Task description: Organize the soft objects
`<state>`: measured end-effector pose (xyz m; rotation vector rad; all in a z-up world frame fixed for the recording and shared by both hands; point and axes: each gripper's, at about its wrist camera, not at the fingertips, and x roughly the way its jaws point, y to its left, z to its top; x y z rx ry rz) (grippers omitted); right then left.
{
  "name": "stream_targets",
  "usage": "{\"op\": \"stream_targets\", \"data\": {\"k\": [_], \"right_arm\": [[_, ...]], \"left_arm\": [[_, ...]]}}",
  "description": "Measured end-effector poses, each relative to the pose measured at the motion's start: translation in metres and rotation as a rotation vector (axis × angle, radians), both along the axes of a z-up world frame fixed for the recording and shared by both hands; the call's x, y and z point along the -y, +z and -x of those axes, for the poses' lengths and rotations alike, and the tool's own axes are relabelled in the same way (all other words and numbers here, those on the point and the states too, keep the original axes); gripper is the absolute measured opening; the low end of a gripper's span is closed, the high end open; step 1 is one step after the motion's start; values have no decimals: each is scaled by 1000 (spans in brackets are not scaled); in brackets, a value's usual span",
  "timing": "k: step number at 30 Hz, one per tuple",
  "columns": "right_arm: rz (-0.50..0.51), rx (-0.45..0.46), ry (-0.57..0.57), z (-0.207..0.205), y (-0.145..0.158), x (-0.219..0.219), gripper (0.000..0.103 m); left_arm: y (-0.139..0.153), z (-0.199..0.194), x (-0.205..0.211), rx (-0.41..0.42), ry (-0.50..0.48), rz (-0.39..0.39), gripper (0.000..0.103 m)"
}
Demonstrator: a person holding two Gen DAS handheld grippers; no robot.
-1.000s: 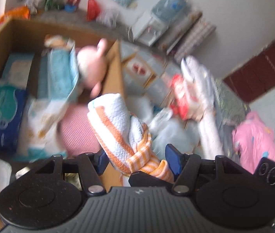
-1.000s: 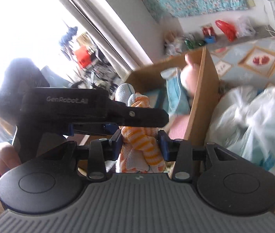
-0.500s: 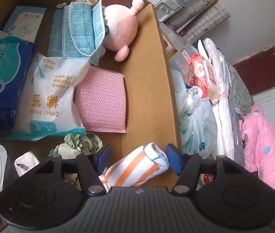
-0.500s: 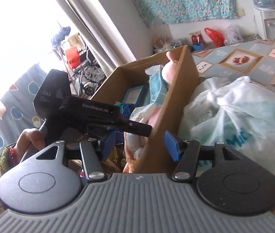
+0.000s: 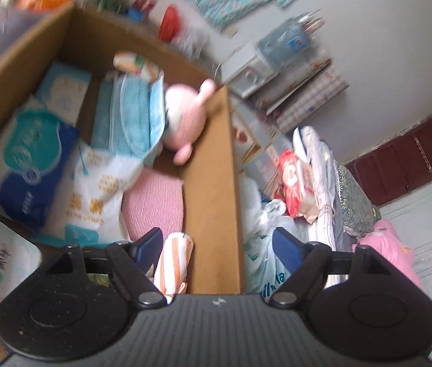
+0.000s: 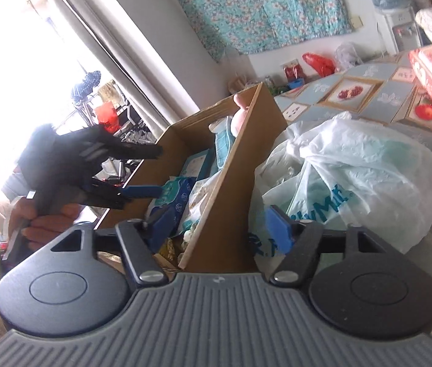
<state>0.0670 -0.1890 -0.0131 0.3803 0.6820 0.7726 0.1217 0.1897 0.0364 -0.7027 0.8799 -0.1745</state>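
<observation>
Letting go has worked: your left gripper (image 5: pixel 217 249), clamped on the orange-striped towel (image 5: pixel 173 261) a second ago, now stands wide open, so that item counts as stowed. It lies in the cardboard box (image 5: pixel 213 202), against the near wall, just beside your left fingertip. Your right gripper (image 6: pixel 216 229) also gapes empty, straddling the box wall.

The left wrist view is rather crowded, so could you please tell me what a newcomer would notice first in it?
The open cardboard box fills the left half, with a pink plush toy leaning in its far right corner beside a blue cloth. Nearest the camera, an orange-and-white striped towel lies inside the box by its right wall, between the spread fingers of the left gripper. Right of the box sits a white plastic bag.
</observation>
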Motion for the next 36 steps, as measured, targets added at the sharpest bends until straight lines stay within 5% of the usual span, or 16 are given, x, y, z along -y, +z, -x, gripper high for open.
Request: {"op": "stream_targets", "data": {"k": [5,9,13,22,25,36], "right_arm": [[27,98,-64,19,4,-2,91],[26,143,-133,33,5,-1,100],[78,183,-180,47,9,-3,102],[220,233,-222,68,15,-10,102],[248,244,-229,72,16,-9,102],[401,308,-401,80,27,-3,102]], "left_arm": [[37,50,22,179,-2,-216,103],[43,94,41,295,28,-381,103],[25,122,63,308,4,-489,103],[-3,170,96,365,76,-579,103],[-5,176,104,353,69,-597,103],[3,173,124,350,181,-851,103]]}}
